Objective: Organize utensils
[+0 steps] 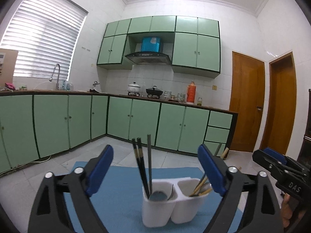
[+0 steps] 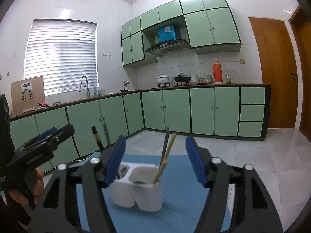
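White two-compartment utensil holder point(image 1: 171, 203) stands upright on a blue mat point(image 1: 120, 190), seen in both wrist views. In the left wrist view its left compartment holds a pair of dark chopsticks with gold bands point(image 1: 139, 163), one grey chopstick point(image 1: 149, 159) and a metal spoon point(image 1: 159, 196), bowl up near the rim. Right compartment holds light bamboo chopsticks point(image 1: 200, 186) and another spoon point(image 1: 206, 186), partly hidden behind the blue finger pad.

Left gripper point(image 1: 155, 170) hovers above and in front of the holder, jaws spread wide, blue pads on either side of the holder, nothing between them touched. Right gripper point(image 1: 276, 161) shows at the right edge of this view, just beside the left one; from here its jaw gap cannot be judged.

Right wrist view: right gripper point(image 2: 155, 159) is also spread wide, pads apart, empty, the holder point(image 2: 140, 190) between and below them. A bamboo chopstick point(image 2: 165, 161) and a dark utensil handle point(image 2: 165, 143) lean out of the near compartment. The dark chopsticks point(image 2: 97, 137) and grey one point(image 2: 107, 134) rise behind the left pad. Left gripper point(image 2: 48, 137) is at the left edge, held by a hand point(image 2: 33, 186).

Background: green kitchen cabinets point(image 1: 136, 116), range hood point(image 1: 148, 57), orange thermos point(image 1: 191, 92), white pot point(image 1: 133, 87), black wok point(image 1: 154, 91), faucet point(image 1: 56, 73), window blinds point(image 1: 44, 36), wooden doors point(image 1: 246, 101).
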A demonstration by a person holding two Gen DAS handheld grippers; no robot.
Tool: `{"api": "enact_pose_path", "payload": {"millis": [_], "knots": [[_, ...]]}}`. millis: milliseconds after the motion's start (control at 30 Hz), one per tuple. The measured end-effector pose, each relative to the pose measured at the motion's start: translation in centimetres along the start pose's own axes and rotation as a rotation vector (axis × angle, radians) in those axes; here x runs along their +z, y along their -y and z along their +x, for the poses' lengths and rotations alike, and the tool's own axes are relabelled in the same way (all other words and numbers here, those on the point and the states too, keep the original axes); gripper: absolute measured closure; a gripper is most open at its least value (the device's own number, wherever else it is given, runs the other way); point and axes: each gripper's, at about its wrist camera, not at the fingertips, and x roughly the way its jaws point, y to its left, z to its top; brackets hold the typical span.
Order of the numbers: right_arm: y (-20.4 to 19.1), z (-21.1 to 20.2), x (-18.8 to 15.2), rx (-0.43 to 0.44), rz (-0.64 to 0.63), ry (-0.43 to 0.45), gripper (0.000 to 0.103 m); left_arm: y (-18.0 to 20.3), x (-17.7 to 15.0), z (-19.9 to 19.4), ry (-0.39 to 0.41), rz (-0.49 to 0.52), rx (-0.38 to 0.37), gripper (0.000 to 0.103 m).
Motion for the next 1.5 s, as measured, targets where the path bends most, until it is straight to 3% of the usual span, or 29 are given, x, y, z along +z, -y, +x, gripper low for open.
{"api": "enact_pose_path", "payload": {"millis": [167, 433, 567, 1100, 1500], "knots": [[0.1, -2.4, -1.8, -0.003, 0.02, -0.028, 0.019, 0.0, -1.3, -2.8, -0.024, 0.026, 0.039, 0.007], [0.0, -5.2, -4.6, -0.021, 0.037, -0.116, 0.011, 0.3, -3.6, -5.8, -0.127, 0.036, 0.087, 0.006], [-0.2, -6.5, -5.8, -0.026, 0.047, -0.155, 0.007, 0.3, -4.8, -7.0, -0.189, 0.024, 0.074, 0.006], [-2.4, -9.9, -9.9, -0.021, 0.01, -0.267, 0.005, 1.0, -9.5, -11.7, -0.293, 0.048, 0.127, 0.006], [-3.8, -11.5, -9.9, -0.042, -0.025, -0.322, 0.005, 1.8, -9.5, -14.0, -0.324, 0.057, 0.128, 0.006]]}}
